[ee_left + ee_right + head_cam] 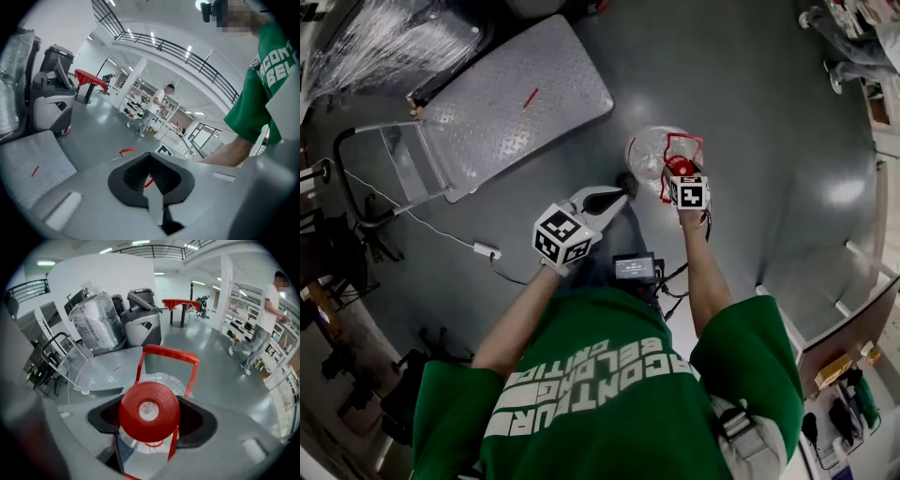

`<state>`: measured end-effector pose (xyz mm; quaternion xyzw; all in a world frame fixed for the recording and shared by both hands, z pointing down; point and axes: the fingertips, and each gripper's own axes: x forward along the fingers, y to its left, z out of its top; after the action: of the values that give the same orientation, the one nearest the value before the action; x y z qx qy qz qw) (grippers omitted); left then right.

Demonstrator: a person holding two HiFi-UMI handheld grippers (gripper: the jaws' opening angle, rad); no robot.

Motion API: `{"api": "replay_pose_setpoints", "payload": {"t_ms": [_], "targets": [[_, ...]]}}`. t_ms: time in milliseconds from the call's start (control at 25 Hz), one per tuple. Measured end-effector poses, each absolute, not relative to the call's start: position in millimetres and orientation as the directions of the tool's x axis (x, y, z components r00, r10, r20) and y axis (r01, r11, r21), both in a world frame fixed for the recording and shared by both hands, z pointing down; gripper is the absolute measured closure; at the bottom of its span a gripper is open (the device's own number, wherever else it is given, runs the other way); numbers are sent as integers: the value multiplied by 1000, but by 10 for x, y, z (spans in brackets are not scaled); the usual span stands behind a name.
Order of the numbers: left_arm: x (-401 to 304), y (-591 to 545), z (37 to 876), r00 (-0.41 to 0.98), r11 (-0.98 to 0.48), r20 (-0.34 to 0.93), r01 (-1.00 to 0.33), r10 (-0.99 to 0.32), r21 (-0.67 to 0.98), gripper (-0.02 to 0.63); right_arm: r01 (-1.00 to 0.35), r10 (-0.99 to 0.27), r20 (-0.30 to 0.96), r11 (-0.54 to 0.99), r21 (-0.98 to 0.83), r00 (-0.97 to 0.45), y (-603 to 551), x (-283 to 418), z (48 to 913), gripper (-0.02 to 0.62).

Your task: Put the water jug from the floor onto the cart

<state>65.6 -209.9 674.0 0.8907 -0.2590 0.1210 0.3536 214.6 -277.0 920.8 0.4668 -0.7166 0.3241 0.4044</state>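
Note:
The water jug [650, 150] is clear plastic with a red cap [149, 411] and a red carrying handle [168, 354]. My right gripper [679, 174] is shut on its neck just under the cap, over the grey floor. Whether the jug is off the floor I cannot tell. The cart [511, 94], a grey flat platform with a tube handle [356, 169], lies to the left of the jug, and its deck [110, 371] shows behind the jug. My left gripper [612, 196] is shut on nothing, just left of the jug, with its jaw tips touching [150, 157].
A white power adapter on a cable [485, 250] lies on the floor near the cart's handle. A plastic-wrapped load [384, 37] and a floor-cleaning machine [140, 324] stand behind the cart. A person [262, 324] walks near shelves at the right. A desk [853, 328] is at my right.

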Motion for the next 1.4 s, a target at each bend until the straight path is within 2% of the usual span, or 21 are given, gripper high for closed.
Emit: {"api": "replay_pose_setpoints", "payload": {"t_ms": [240,600,1120,1400], "targets": [[545,-2251,6313,831,-623,330,-554,-448,551,597,-908,-544,791,418,-33,-280,-3196,1979,8260,293],[523,-2425,5737,825,-660,248,-558,-508,503,597,-855,-637,674,519,15,-375,-3481,1725,7137,293],[334,-2709,5381,774,-652,217,-622,-595,434,597,-799,-671,538,602,-8,-511,-4071,1413,6250,293],[46,-2834,5430,699,-558,204,-684,-685,471,597,-754,-639,539,657,12,-549,-4320,1296,6200,293]]}}
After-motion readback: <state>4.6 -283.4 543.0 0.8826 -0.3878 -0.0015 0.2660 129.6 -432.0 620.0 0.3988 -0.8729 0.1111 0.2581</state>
